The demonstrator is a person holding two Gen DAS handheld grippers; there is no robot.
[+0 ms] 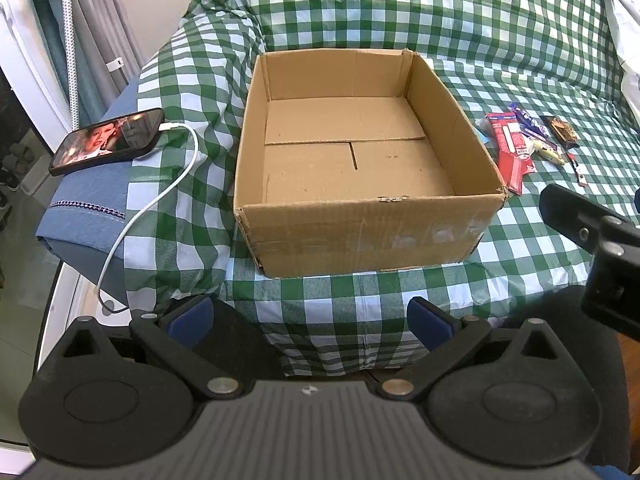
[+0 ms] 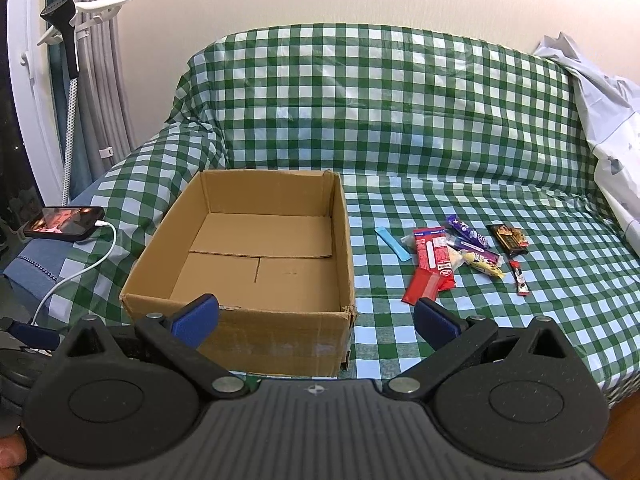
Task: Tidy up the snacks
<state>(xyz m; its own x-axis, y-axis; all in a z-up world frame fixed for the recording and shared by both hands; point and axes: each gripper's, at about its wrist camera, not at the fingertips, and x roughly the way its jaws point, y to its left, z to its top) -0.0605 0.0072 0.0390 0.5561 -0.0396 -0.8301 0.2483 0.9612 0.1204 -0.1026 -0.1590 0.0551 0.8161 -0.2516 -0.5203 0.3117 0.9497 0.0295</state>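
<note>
Beyond spread right gripper [image 2: 316, 320] fingers, snacks [image 2: 452, 256], beside box [image 2: 248, 320]

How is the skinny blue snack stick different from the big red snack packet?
The blue stick is thin and pale blue; the red packet is much wider and longer, bright red with white labels. The blue stick lies alone on the checked cloth, nearer the cardboard box, while the red packet sits in the snack pile, touching other wrappers. Both lie flat outside the box.
</note>
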